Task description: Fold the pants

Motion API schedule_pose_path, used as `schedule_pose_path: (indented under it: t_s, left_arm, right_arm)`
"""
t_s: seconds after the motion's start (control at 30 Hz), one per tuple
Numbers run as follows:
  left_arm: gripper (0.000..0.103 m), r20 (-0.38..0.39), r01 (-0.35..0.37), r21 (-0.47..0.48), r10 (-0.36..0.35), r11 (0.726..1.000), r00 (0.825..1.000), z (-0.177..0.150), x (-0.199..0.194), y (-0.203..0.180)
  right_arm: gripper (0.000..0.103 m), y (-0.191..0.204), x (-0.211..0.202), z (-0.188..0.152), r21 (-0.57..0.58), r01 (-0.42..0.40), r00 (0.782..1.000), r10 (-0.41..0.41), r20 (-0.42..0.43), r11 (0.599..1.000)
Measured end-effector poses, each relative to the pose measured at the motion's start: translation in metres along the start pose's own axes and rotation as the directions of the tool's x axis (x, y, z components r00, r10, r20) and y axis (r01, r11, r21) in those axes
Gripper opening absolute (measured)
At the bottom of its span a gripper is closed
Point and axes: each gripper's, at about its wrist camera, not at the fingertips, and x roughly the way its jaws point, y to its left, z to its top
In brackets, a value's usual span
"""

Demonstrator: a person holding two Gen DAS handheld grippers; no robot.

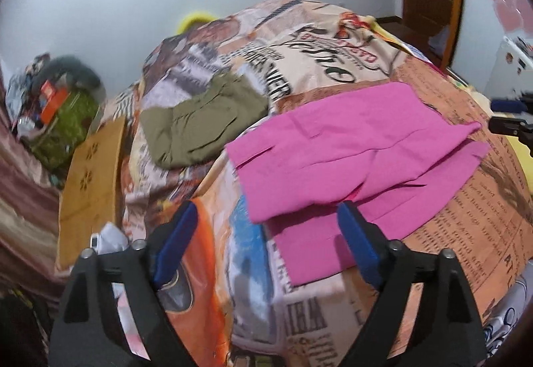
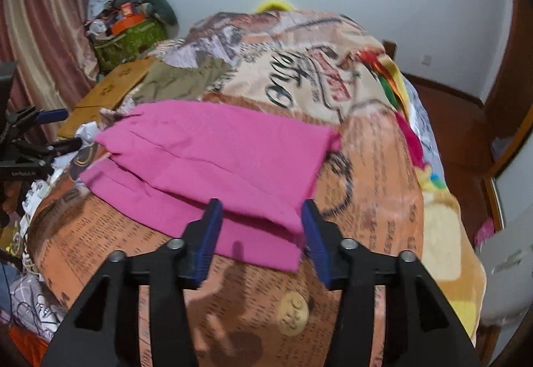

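The pink pants lie on the printed bedspread, folded over on themselves so that an upper layer rests on a lower one, whose edge sticks out along the near side. The cloth is a plain bright pink, mostly flat, with a few long creases running across the top layer and a short slit-like fold near one end. In the right wrist view the pink pants show the same stacked layers, the top one set back a little from the bottom one.

The left gripper hangs just above the near edge of the pants, its blue pads spread wide and holding nothing. The right gripper sits over the opposite near corner of the pants, its pads also parted with only cloth seen between them; it grips nothing.

Beyond the pants, farther up the bedspread, lies a pair of olive pants, rumpled and loosely folded. A cardboard box stands beside the bed, off to the side of the olive pair.
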Motion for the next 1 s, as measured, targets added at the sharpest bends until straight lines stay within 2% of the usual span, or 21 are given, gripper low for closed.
schedule_pose_path:
  t_s: [0.07,0.13,0.4,0.77,0.8,0.83,0.9,0.93,1.0]
  left_arm:
    - [0.092,-0.008,0.004,0.049,-0.004,0.999,1.000,0.003,0.005,-0.012]
    - [0.092,-0.027,0.008,0.087,-0.006,0.996,1.000,0.005,0.013,-0.021]
    - [0.092,-0.111,0.026,0.133,-0.011,0.991,0.994,0.003,0.049,-0.036]
    - [0.091,-0.098,0.049,0.120,-0.037,0.992,0.995,0.019,0.065,-0.038]
    - [0.085,-0.095,0.059,0.111,-0.049,0.992,0.994,0.021,0.065,-0.038]
    - [0.081,-0.094,0.066,0.107,-0.056,0.992,0.994,0.023,0.066,-0.038]
    - [0.061,-0.096,0.095,0.100,-0.086,0.990,0.992,0.026,0.066,-0.038]
    - [0.057,-0.092,0.105,0.097,-0.096,0.990,0.991,0.026,0.066,-0.039]
    - [0.040,-0.077,0.114,0.097,-0.107,0.989,0.991,0.028,0.064,-0.042]
  right_arm:
    - [0.059,0.009,0.006,0.004,-0.034,-0.018,1.000,0.018,-0.008,0.999]
    - [0.061,0.019,0.015,0.005,-0.076,-0.035,0.999,0.033,-0.030,0.997]
    - [0.061,0.041,0.059,0.005,-0.180,-0.077,0.989,0.052,-0.142,0.981]
    - [0.060,0.050,0.084,0.016,-0.207,-0.133,0.982,0.100,-0.163,0.969]
    - [0.057,0.049,0.085,0.017,-0.200,-0.143,0.980,0.110,-0.167,0.969]
    - [0.049,0.049,0.086,0.018,-0.196,-0.152,0.978,0.118,-0.174,0.969]
    - [0.043,0.049,0.090,0.019,-0.187,-0.166,0.974,0.131,-0.185,0.968]
    - [0.039,0.050,0.089,0.019,-0.184,-0.167,0.974,0.133,-0.181,0.969]
    - [0.027,0.050,0.089,0.020,-0.184,-0.174,0.974,0.141,-0.180,0.967]
